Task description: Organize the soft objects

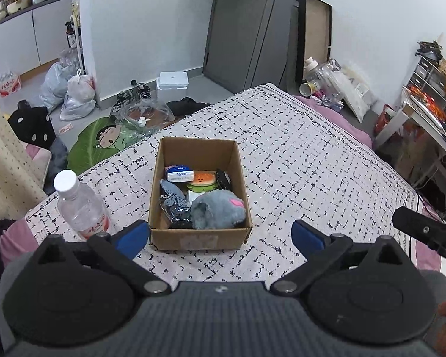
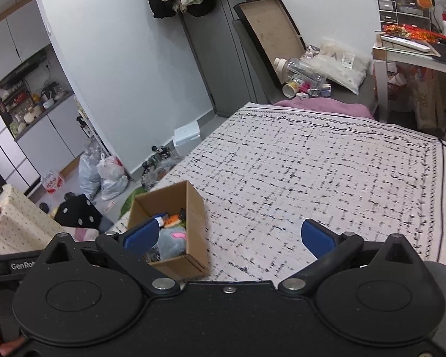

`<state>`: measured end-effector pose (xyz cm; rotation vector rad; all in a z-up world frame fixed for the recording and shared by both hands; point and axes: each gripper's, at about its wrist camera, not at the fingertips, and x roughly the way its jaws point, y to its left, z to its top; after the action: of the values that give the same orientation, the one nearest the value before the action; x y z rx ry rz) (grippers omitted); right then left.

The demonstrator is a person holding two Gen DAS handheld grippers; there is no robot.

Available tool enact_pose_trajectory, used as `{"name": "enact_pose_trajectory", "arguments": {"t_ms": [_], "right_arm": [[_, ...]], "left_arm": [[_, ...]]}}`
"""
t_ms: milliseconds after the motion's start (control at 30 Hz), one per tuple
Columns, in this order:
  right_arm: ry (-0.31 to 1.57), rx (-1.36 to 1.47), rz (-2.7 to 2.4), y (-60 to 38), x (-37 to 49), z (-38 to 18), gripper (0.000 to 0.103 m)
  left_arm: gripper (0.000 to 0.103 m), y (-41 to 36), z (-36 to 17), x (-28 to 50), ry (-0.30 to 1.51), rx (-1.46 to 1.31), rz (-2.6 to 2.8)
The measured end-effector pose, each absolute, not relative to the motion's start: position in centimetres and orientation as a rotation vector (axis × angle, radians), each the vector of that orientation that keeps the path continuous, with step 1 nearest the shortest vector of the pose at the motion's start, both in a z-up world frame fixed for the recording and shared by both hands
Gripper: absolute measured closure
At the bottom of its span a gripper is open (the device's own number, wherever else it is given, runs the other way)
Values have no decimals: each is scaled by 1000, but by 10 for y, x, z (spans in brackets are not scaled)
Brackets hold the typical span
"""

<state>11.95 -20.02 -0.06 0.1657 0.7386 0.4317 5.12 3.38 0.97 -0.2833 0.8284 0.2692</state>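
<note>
Right now the cardboard box point(image 1: 199, 196) of soft things sits at twelve o'clock from the left gripper point(image 1: 220, 235), nearer than the right gripper point(image 2: 229, 238); both gape, empty.

Cardboard box point(image 1: 199, 236): matt brown corrugated paperboard, raw edges. Grey plush toy point(image 1: 217, 210) inside: fuzzy pile, pink felt-like patches. Tissue pack point(image 1: 180, 175): glossy plastic wrap. Dark bundle point(image 1: 175, 205): probably crinkled film over fabric, view unclear. Water bottle point(image 1: 81, 205): clear smooth plastic, white cap. Bed cover point(image 2: 312, 163): woven matt cloth. Left gripper point(image 1: 221, 235): matt black plastic, blue rubbery pads, metal pivots.
</note>
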Motion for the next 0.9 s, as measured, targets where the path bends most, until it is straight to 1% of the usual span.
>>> {"name": "enact_pose_trajectory", "arguments": {"t_ms": [400, 900], "right_arm": [[750, 148, 427, -216, 99, 1, 0], [742, 128, 416, -225, 81, -4, 0]], "left_arm": [[1, 11, 10, 33, 835, -242, 225], [1, 5, 7, 14, 838, -212, 194]]}}
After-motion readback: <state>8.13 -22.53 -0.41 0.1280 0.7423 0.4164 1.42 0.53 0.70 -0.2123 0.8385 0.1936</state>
